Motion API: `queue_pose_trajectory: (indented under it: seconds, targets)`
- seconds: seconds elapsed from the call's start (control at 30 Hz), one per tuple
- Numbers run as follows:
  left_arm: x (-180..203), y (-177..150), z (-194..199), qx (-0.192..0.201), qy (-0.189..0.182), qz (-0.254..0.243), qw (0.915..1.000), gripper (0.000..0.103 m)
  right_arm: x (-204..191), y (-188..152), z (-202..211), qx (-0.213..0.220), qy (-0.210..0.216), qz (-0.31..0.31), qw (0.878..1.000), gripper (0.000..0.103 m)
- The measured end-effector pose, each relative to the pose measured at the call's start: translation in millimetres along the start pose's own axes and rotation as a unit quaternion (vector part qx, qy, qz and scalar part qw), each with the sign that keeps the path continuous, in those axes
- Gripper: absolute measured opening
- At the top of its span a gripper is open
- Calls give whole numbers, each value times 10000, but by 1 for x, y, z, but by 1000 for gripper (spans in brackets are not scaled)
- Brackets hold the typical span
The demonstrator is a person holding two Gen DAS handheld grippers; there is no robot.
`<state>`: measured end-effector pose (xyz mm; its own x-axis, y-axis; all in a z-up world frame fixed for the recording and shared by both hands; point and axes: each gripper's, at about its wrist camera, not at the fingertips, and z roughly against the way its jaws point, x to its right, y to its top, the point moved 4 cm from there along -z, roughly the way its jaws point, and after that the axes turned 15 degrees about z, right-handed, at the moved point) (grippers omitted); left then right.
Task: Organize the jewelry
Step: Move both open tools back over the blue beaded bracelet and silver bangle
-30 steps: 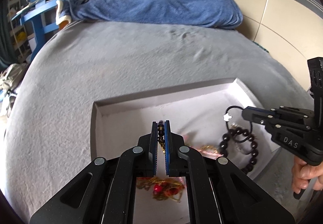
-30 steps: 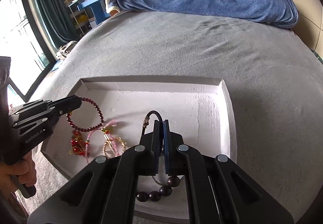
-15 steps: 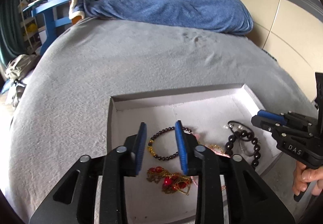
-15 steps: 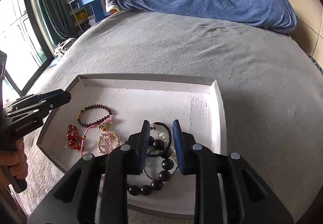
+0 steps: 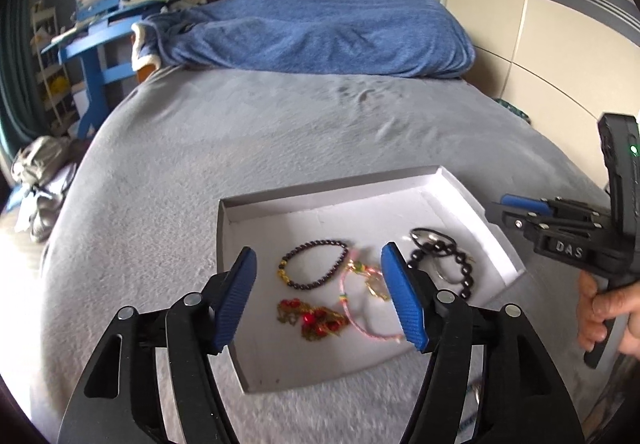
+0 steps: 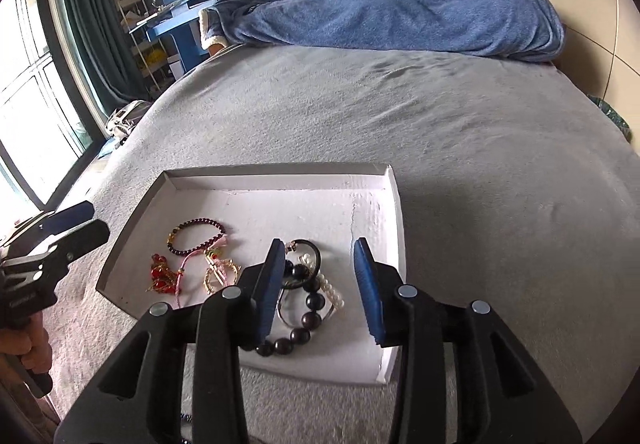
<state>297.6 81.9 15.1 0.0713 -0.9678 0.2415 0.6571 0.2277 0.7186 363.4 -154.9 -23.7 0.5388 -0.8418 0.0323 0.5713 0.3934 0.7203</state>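
Left tongs and right tongs are both spread wide, holding nothing, above near edge of tray. In tray, on left: red charm, pink cord, dark bracelet; on right: big black beads w/ pearls. Tray lies on grey bed; blue blanket at far end.

Matt white card tray (rough floor); glossy dark beads; fuzzy grey bedspread.

Your left claw is black with bumpy blue pads and round silver screws. Your right claw looks the same, with white "DAS" letters.
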Motion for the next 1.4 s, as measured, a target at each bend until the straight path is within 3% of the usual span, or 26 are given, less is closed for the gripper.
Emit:
queue_pose_trajectory:
  seconds: [0.27,0.63,0.93,1.17,1.27,1.4]
  targets:
    - [7,-19,25,32,-125,-100,9999,69,-6,-13,17,-4,-23,-15,10000,37]
    - [28,-70,29,-412,-305,-476,9976,69,-7,-37,37,-43,-31,-105,9999,44]
    - [54,-113,20,-855,-566,-1114,9885,67,-10,-46,44,-39,35,-186,9998,48]
    - [57,-133,8,-1102,-553,-1404,9824,64,-8,-58,44,-119,59,-203,9997,49]
    - [57,-141,3,-1246,-547,-1481,9796,59,-11,-64,42,-189,62,-160,9997,49]
    - [56,-152,-6,-1478,-490,-1543,9757,37,-15,-70,42,-236,86,-112,9996,49]
